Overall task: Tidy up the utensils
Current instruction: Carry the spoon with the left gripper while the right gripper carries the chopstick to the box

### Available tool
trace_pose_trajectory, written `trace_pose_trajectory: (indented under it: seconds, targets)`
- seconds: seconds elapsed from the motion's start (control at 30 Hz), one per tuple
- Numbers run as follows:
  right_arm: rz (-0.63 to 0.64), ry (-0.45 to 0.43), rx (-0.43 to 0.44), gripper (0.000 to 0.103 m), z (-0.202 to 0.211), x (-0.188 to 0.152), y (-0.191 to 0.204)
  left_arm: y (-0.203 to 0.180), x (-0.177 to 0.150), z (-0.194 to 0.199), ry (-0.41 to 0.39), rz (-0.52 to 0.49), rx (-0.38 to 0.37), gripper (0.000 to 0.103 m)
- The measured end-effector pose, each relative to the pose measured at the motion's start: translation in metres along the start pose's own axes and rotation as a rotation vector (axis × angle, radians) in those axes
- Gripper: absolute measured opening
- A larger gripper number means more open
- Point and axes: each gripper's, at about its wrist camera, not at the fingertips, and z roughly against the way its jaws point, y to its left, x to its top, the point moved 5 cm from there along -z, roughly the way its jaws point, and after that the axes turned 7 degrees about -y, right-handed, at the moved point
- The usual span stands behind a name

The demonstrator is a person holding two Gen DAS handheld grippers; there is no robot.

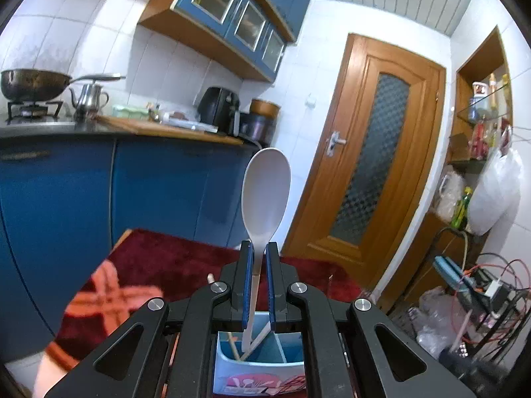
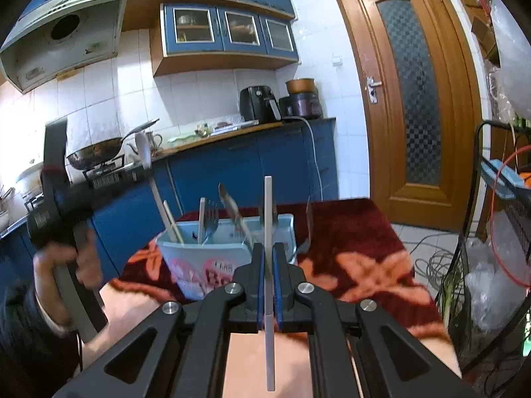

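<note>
A: Spoon (image 1: 265, 192) first — the left gripper (image 1: 260, 255) has its jaws clamped on the neck of that pale plastic serving spoon, bowl up and clear of the blue pads, handle running down between them toward the light-blue utensil caddy (image 1: 262, 364) directly below.

B: And the other hand?

A: The right gripper (image 2: 268, 258) is squeezed shut on a thin flat white handle (image 2: 268, 232), seen edge-on and standing upright through the jaws. I cannot tell what sort of utensil it belongs to. From that side the caddy (image 2: 186, 255) sits on the red patterned cloth (image 2: 348, 232), just ahead and a little left, with a fork (image 2: 209, 222), chopsticks (image 2: 172, 224) and a few other pieces standing in it.

B: So how would you seat the spoon well?

A: Keep it close to vertical, I think, line the handle end over a free compartment, and lower it until the tip is past the divider before letting go. Releasing high would likely let it tip onto the cloth.

B: Anything to watch?

A: Crowding — both hands work near the same small caddy, so one at a time seems wiser. The caddy looks light; a sideways nudge from a handle could shove it.
</note>
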Motion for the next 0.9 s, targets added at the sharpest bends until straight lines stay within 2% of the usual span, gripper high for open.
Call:
trace_pose_trajectory:
  seconds: [0.3,0.67,0.9]
  targets:
    - [0.019,-0.057,-0.009,0.007,-0.032,0.032,0.002,0.005,-0.037,-0.013,0.062,-0.016,-0.004,0.007]
    - [0.012,-0.114,-0.038,0.007,-0.072,0.055,0.001,0.017,-0.05,-0.018,0.07,-0.001,0.004,0.007]
    - [0.018,-0.123,-0.049,0.007,-0.09,0.057,0.0,0.019,-0.055,-0.02,0.081,-0.002,0.007,0.007]
